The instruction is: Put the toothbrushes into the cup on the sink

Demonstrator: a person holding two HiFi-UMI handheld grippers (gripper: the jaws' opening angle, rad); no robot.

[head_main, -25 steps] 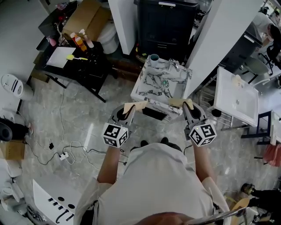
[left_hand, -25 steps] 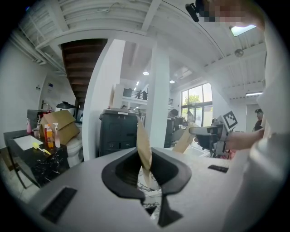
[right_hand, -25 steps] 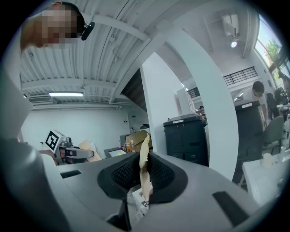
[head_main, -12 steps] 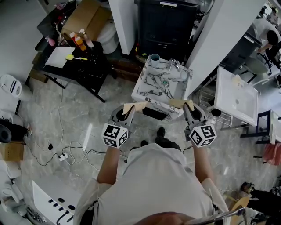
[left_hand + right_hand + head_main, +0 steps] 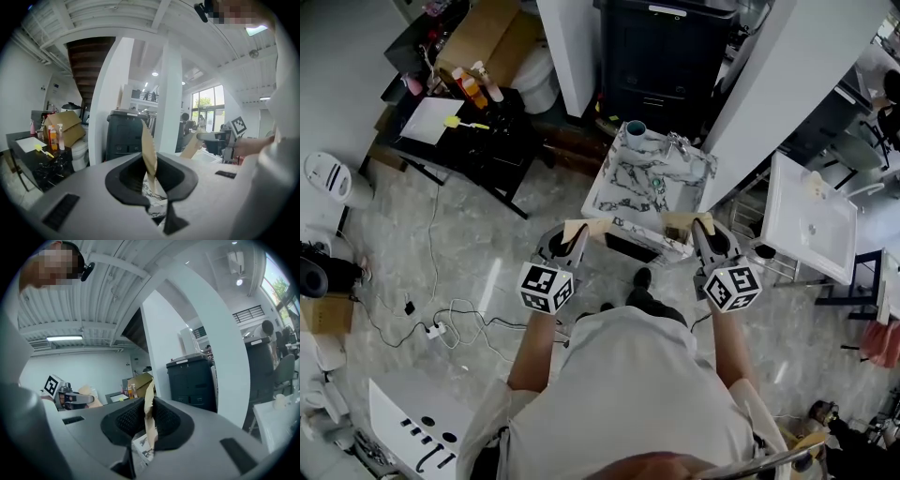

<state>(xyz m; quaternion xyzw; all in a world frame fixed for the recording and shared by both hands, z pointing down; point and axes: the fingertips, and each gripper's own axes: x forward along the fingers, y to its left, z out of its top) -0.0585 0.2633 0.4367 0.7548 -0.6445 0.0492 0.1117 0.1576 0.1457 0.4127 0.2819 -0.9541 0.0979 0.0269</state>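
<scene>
The left gripper (image 5: 149, 157) has its tan jaws narrow, drawn together with nothing between them. The right gripper (image 5: 149, 411) is the same, closed and empty. Just ahead of both tips, spanning the gap between the two grippers, stands the marbled sink (image 5: 623, 173). The cup (image 5: 635, 128) sits on its far left corner, well beyond the left gripper's tip.
</scene>
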